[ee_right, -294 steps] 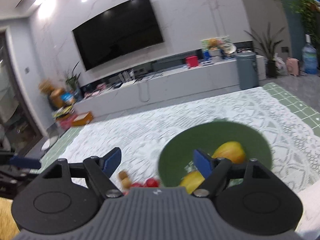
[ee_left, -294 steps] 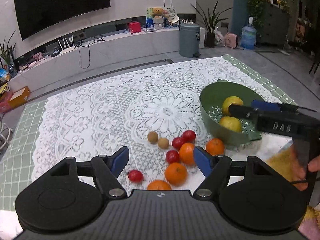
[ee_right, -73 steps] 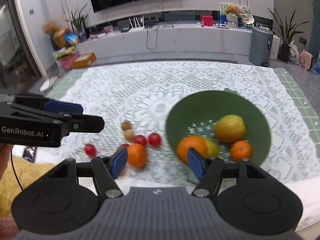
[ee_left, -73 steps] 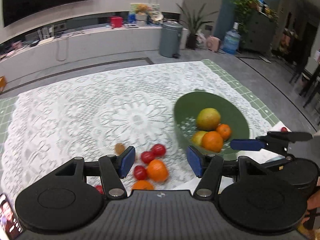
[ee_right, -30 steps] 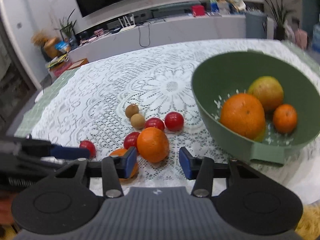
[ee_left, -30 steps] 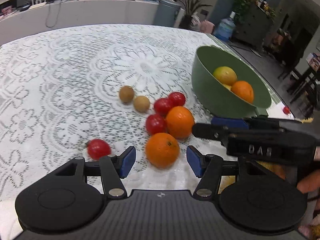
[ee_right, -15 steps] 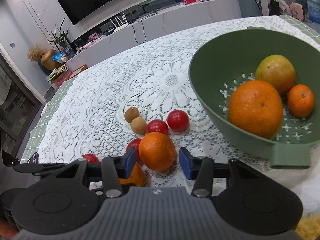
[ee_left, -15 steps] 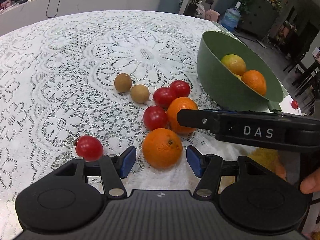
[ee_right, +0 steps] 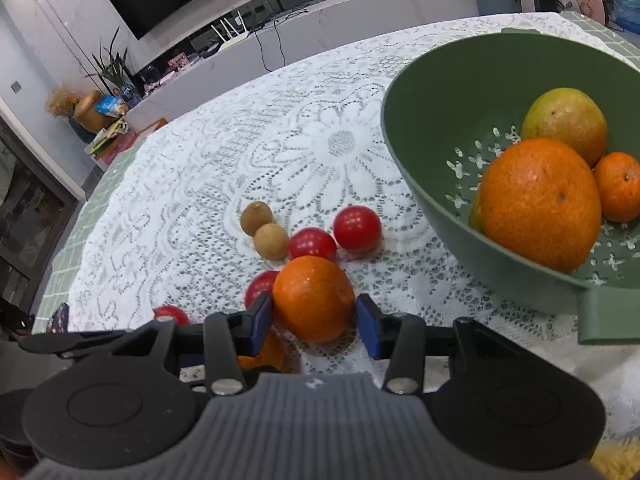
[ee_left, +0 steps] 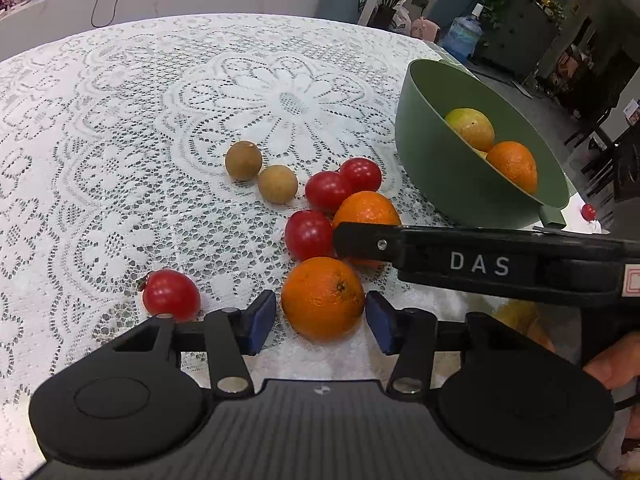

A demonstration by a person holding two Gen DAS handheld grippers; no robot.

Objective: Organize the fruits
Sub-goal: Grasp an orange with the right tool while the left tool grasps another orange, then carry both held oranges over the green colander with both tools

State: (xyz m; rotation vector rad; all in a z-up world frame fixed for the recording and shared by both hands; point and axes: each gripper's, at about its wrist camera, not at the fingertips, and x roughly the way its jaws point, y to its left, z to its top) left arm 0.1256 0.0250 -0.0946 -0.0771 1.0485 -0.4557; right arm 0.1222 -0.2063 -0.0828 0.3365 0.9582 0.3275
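Both your grippers are spread wide: left gripper [ee_left: 320, 316] brackets the near-edge orange [ee_left: 322, 297], right gripper [ee_right: 314, 322] brackets its neighbour orange [ee_right: 313, 298], each lined up for the green bowl [ee_right: 432, 168].

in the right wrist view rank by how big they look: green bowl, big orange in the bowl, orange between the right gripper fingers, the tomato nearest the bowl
1. green bowl
2. big orange in the bowl
3. orange between the right gripper fingers, though it sits nearer the camera, so its true size is unsure
4. tomato nearest the bowl
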